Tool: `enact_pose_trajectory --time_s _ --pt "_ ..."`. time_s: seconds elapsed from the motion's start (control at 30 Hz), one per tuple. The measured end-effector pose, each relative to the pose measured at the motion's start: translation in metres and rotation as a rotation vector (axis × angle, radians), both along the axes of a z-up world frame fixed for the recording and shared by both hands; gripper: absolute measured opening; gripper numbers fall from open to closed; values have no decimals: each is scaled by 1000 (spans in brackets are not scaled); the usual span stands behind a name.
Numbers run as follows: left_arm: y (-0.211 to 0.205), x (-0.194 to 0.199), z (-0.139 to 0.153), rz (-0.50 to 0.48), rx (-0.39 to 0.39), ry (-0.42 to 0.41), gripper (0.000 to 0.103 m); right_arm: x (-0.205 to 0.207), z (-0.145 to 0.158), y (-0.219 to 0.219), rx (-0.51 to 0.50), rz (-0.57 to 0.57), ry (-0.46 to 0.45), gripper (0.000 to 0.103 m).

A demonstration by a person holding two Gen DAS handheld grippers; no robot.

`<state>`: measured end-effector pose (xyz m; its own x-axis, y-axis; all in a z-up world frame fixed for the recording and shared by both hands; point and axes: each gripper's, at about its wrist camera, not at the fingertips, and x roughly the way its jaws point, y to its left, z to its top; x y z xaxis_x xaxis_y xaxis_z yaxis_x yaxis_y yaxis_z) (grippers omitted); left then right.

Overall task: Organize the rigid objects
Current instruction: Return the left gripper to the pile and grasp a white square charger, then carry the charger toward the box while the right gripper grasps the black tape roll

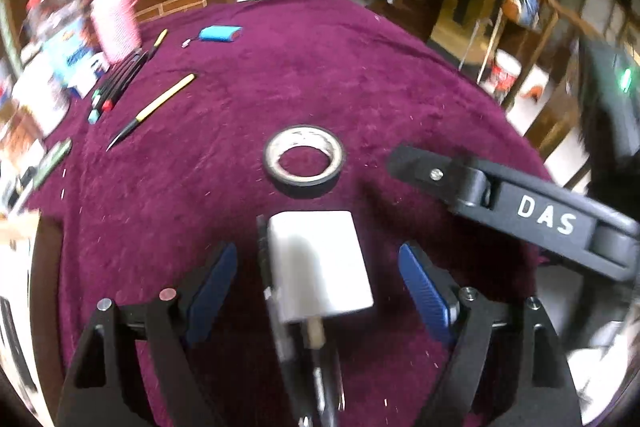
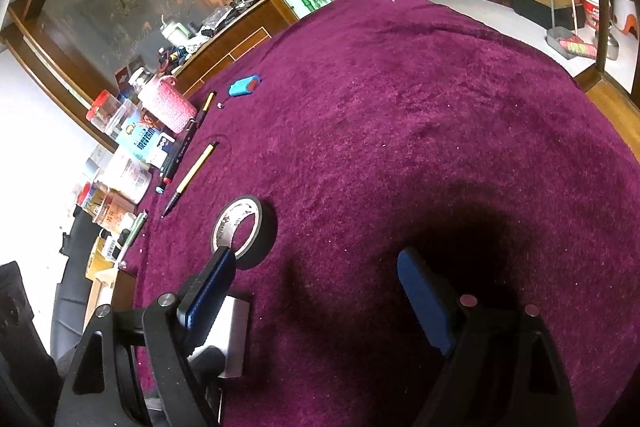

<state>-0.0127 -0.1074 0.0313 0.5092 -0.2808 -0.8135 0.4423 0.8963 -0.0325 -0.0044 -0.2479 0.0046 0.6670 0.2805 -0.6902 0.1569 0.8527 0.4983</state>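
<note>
Table draped in deep magenta plush cloth [image 1: 360, 75], its far-left edge crowded with jars and boxes. White rectangular block [image 1: 320, 263] lies between the left gripper [image 1: 318, 279] pads — jaws apart, not pressing it. Black tape roll with pale core [image 1: 304, 159] sits just beyond. Right gripper [image 2: 316, 291] stands open over bare cloth. Yellow-barrelled pen [image 1: 154, 109] and blue battery pack [image 1: 221, 33] lie farther off.
</note>
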Motion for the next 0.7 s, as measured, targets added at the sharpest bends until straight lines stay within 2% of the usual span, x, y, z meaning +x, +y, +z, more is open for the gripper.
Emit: enact_pose_trajectory --time_s 0.03,0.07,0.1,0.33,0.4,0.57,0.7 --pt "-5 0 -3 -11 20 -6 77 0 0 0 -1 1 0 86" --pt "-9 1 -7 -24 34 -4 57 0 0 -1 0 1 -1 86" --pt "-10 1 -10 -22 54 -3 46 0 0 -1 3 0 -2 86" --pt "24 -4 -4 -6 -107 70 45 2 0 0 -28 11 -1 87" --pt "39 -11 5 -10 -183 81 45 2 0 1 -35 16 -3 88" --pt "82 -42 35 7 -324 41 45 5 0 8 -75 36 -6 92" --pt "117 -60 51 42 -395 15 45 7 0 13 -97 46 -6 95"
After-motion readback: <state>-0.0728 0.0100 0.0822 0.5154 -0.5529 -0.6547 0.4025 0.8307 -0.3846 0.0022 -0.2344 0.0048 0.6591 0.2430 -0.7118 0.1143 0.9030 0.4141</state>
